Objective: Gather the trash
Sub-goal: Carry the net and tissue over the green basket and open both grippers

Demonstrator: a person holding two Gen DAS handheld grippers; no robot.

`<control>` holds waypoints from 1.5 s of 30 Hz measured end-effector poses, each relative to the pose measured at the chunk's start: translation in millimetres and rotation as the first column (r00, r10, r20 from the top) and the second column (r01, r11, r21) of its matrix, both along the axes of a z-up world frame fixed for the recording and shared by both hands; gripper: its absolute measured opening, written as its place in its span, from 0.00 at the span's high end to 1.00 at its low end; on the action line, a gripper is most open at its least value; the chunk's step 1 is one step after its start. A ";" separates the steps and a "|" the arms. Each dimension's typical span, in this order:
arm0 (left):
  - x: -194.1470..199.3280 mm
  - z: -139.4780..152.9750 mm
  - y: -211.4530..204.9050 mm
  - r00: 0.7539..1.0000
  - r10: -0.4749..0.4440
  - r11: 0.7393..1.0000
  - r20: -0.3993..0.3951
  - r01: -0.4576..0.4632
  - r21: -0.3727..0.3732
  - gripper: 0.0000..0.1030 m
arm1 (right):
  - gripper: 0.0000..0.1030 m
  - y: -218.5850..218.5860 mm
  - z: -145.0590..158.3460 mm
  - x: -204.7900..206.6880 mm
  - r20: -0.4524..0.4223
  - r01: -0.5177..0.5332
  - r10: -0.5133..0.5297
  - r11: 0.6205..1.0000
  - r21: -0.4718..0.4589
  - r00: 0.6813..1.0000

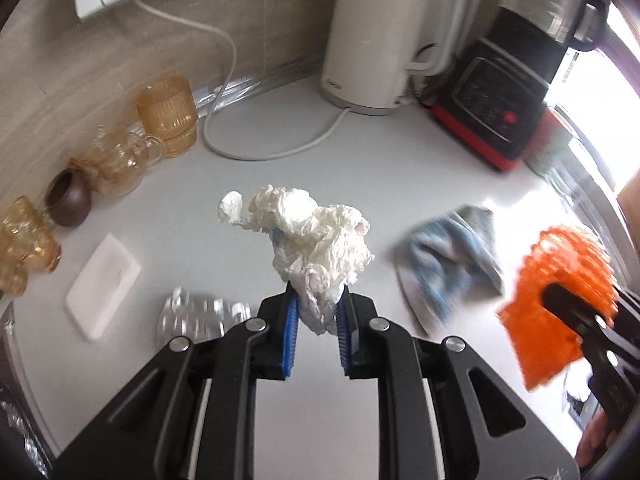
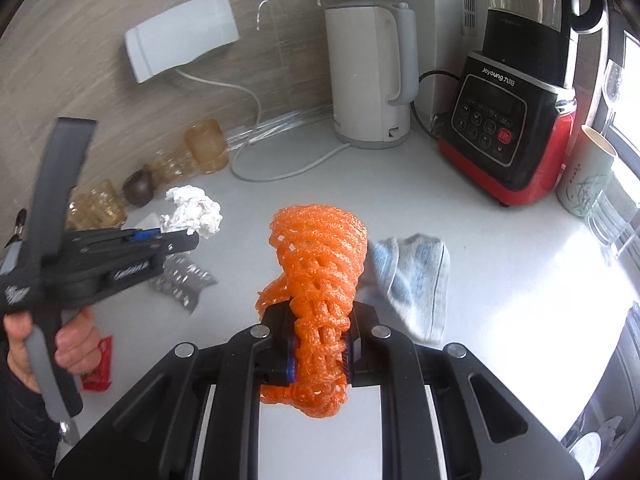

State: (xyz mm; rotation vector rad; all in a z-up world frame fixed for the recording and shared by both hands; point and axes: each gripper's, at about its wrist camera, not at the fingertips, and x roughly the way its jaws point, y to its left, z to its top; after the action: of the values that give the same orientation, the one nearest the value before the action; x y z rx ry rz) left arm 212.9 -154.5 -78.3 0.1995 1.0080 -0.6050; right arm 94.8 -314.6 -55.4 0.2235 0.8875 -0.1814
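My left gripper (image 1: 316,300) is shut on a crumpled white tissue (image 1: 316,236), which bulges up beyond the blue pads above the white counter (image 1: 280,132). In the right wrist view the same left gripper (image 2: 176,240) comes in from the left, held by a hand, with the tissue (image 2: 196,210) at its tip. My right gripper (image 2: 320,336) is shut on an orange foam net (image 2: 320,256), and the net (image 1: 560,264) also shows at the right edge of the left wrist view. A silver blister pack (image 1: 200,312), a flat white packet (image 1: 104,284) and a red wrapper (image 2: 98,368) lie on the counter.
A blue-grey cloth (image 1: 448,264) lies between the grippers. At the back stand a white kettle (image 1: 372,36) with its cord, and a black and red blender (image 1: 504,96). Amber glasses (image 1: 168,116) and a brown pot (image 1: 68,200) line the left wall. A cup (image 2: 588,172) stands at the right.
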 end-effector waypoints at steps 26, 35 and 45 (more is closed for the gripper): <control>-289.3 -28.5 52.8 0.973 -0.204 0.977 -0.109 0.210 0.041 0.84 | 0.84 60.4 -50.0 -228.8 -0.191 -0.224 0.241 0.969 0.103 0.952; -338.1 -54.4 58.7 0.973 -0.139 0.988 -0.186 0.148 0.034 0.84 | 0.84 74.2 -84.0 -264.4 -0.290 -0.344 0.366 0.930 0.127 0.884; -357.0 -67.9 66.8 0.975 -0.081 0.994 -0.206 0.095 0.060 0.84 | 0.81 87.1 -114.0 -267.8 -0.329 -0.401 0.430 0.903 0.154 0.841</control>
State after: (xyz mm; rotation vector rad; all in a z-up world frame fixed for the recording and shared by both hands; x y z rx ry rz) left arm -144.0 -87.7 -146.2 0.2486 1.2242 -0.6812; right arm -173.0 -227.5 -169.4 0.0645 1.2856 0.2307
